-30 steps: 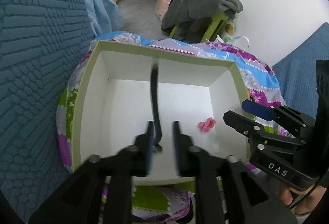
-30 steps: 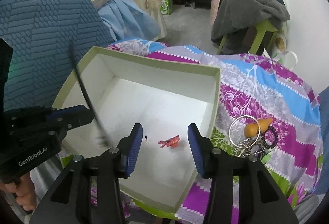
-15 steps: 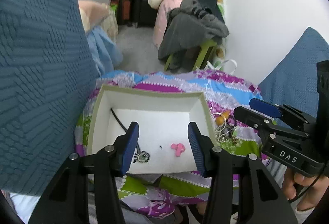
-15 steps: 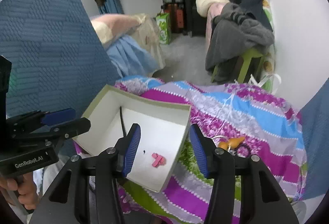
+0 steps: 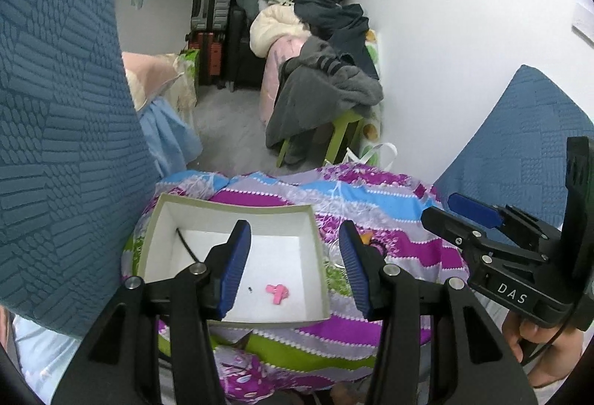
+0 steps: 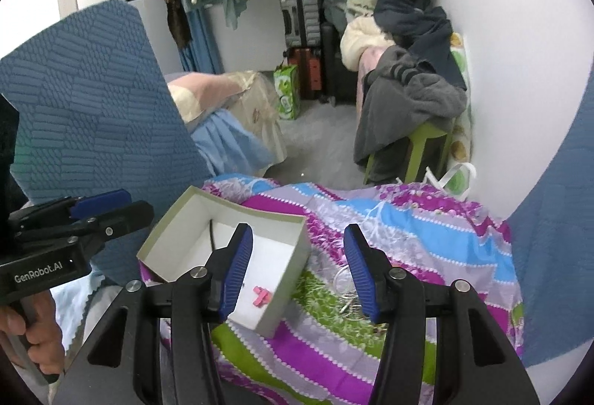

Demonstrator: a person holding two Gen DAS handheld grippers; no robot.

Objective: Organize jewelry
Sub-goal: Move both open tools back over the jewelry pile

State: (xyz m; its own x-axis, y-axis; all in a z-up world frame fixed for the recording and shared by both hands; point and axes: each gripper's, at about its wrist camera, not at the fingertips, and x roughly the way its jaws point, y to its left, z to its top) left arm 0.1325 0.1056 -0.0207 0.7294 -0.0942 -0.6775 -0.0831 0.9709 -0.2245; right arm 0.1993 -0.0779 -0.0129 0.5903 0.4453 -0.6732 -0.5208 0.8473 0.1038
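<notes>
A white box with a green rim (image 5: 237, 207) (image 6: 222, 205) sits on a patterned cloth. Inside lie a pink piece (image 5: 277, 291) (image 6: 261, 295), a black cord (image 5: 185, 244) (image 6: 211, 236) and a tiny dark speck (image 5: 251, 290). More jewelry, a metal ring with small pieces (image 6: 343, 280), lies on the cloth right of the box, partly behind my right finger. My left gripper (image 5: 293, 267) is open and empty, held high above the box. My right gripper (image 6: 299, 271) is open and empty, above the box's right edge.
The colourful striped cloth (image 5: 371, 204) (image 6: 427, 227) covers a round surface. Blue textured cushions (image 5: 63, 130) (image 6: 89, 100) stand at the left and right. A green stool with piled clothes (image 5: 326, 97), suitcases (image 6: 300, 19) and hanging clothes are behind.
My left gripper opened and let the black cord drop into the box, then both grippers rose and pulled back, so the box now looks small and far.
</notes>
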